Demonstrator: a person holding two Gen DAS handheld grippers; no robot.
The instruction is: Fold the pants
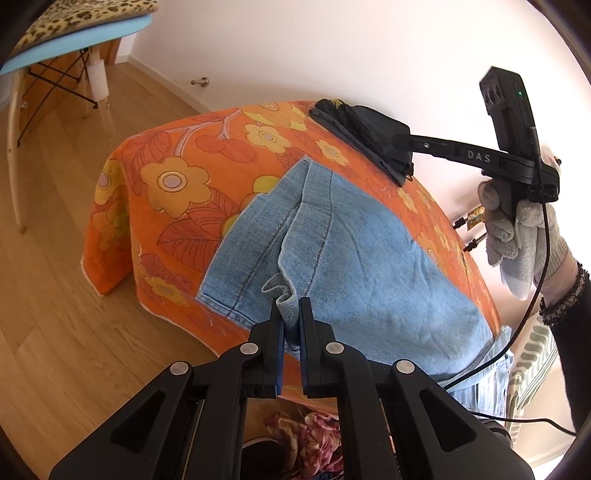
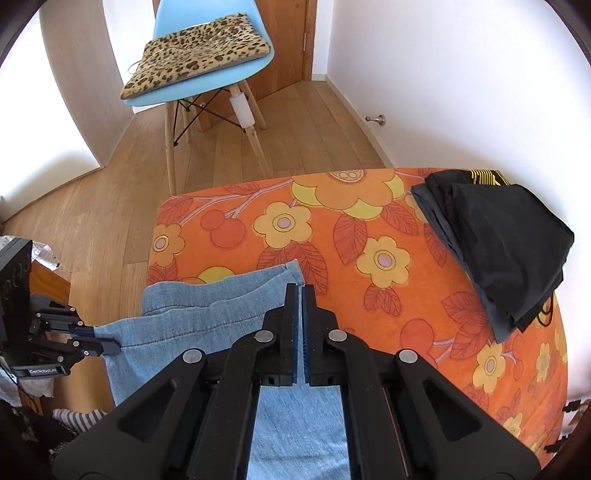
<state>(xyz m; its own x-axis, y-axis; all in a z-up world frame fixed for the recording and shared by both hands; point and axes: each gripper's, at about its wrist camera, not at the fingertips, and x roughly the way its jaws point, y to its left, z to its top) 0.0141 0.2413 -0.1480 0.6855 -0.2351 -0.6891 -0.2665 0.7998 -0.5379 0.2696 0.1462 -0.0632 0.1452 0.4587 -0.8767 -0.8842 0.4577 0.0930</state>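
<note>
Readable on the arm of the right gripper, white letters: "DAS". On the body of the left gripper, at the left edge, a small white label, too small to read. Yellow print on the dark folded garment, illegible.

We find the left gripper clamped on a bunched fold of the light blue denim pants, which lie across the orange floral cloth. At far right a gloved hand holds the right gripper above a folded black garment; we cannot see its fingertips clearly. A blue chair with a leopard cushion stands far left on the wooden floor
</note>
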